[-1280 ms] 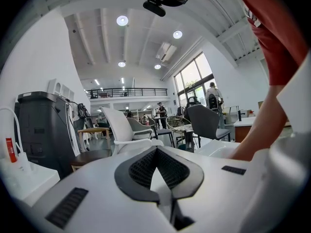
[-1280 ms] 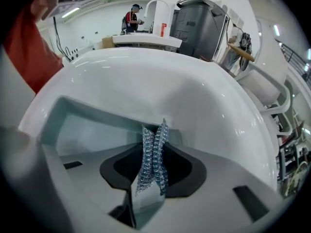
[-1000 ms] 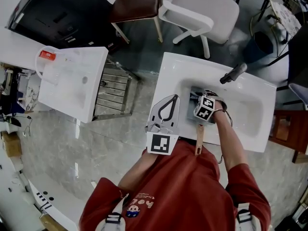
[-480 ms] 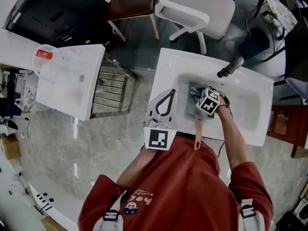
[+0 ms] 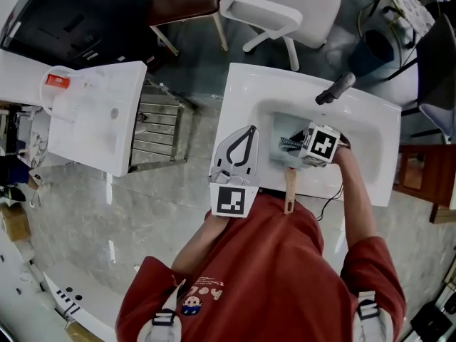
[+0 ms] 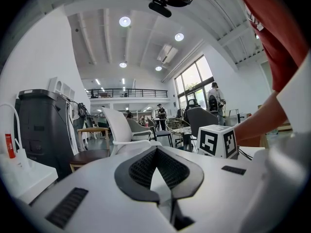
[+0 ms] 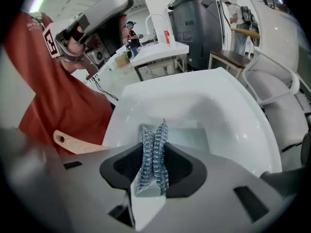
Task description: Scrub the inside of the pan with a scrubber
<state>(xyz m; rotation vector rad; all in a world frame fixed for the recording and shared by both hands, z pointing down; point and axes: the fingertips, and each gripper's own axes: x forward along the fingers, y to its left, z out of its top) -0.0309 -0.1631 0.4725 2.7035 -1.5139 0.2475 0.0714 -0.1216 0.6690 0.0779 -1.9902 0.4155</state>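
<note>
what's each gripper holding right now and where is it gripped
The right gripper is shut on the mesh scrubber, pinched across its folded middle, its top edge poking past the jaws. The left gripper is shut and holds nothing.

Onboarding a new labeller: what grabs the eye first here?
The crinkled blue metallic scrubber stands out, clamped in the right gripper above the grey square pan with a wooden handle in the white sink basin. Next, the left gripper, shut and empty, hangs over the sink's left edge.
</note>
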